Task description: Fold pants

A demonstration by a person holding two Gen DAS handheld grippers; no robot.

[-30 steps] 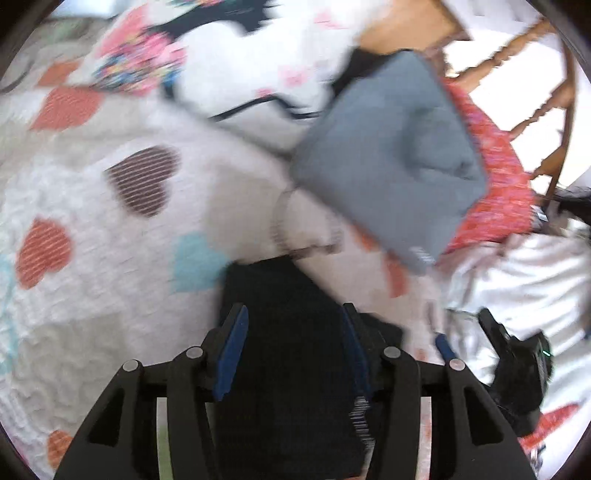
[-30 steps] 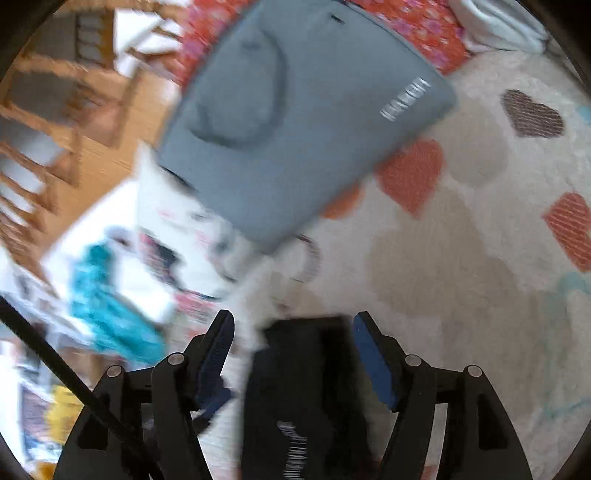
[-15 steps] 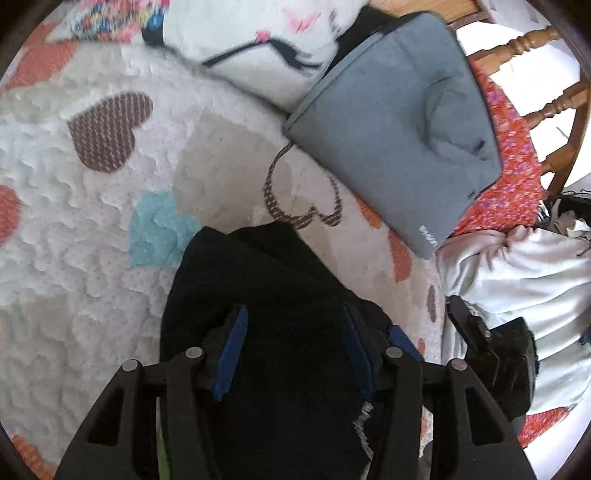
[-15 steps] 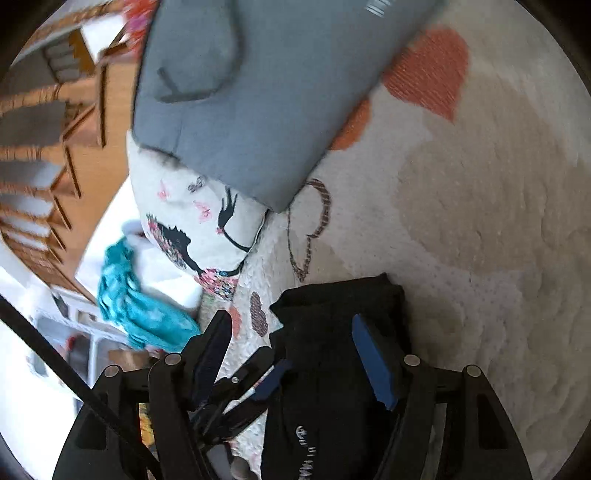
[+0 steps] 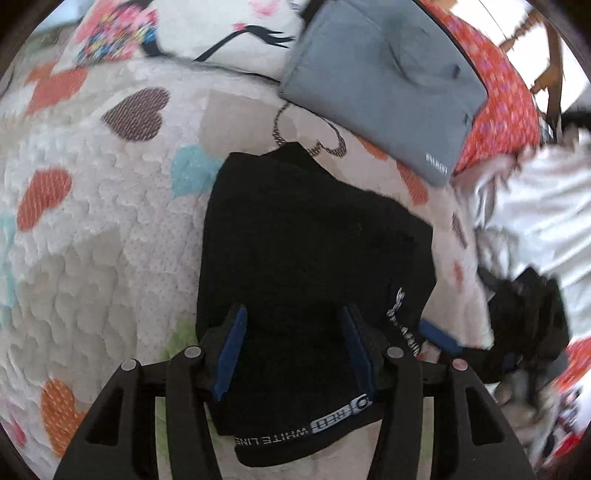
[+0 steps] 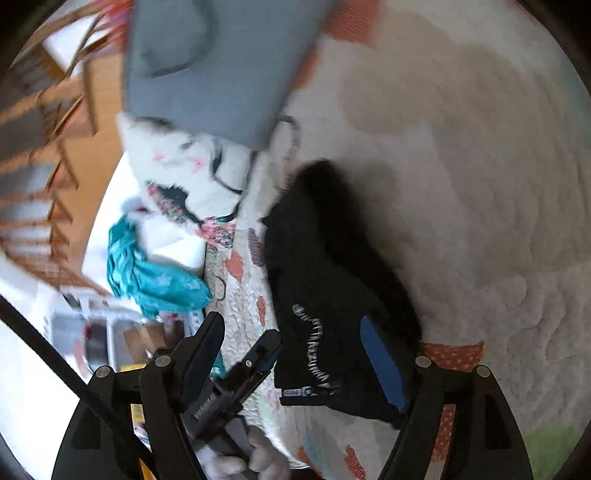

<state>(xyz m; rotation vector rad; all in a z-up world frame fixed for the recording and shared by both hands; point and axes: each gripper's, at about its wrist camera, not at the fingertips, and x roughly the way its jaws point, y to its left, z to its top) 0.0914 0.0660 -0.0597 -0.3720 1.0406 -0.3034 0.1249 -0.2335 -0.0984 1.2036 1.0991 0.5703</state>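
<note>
The black pants (image 5: 310, 251) lie folded into a compact bundle on the heart-patterned quilt (image 5: 92, 229), white lettering along one edge. My left gripper (image 5: 295, 354) hangs open just above the near end of the bundle, its blue pads on either side, gripping nothing. In the right wrist view the pants (image 6: 332, 280) lie under my right gripper (image 6: 295, 369), which is open and empty; its right pad is over the cloth. The left gripper also shows there (image 6: 251, 369), and the right gripper shows at the right of the left wrist view (image 5: 443, 336).
A folded grey garment (image 5: 384, 81) lies beyond the pants, on a red floral cloth (image 5: 506, 92). A white printed pillow (image 5: 207, 33) is at the back, white fabric (image 5: 535, 206) to the right. Teal cloth (image 6: 155, 280) and wooden chairs (image 6: 48, 122) stand beside the bed.
Both grippers have drawn back from the pants, so more of the black bundle shows. The bundle now lies flat on the quilt. Both stay open.
</note>
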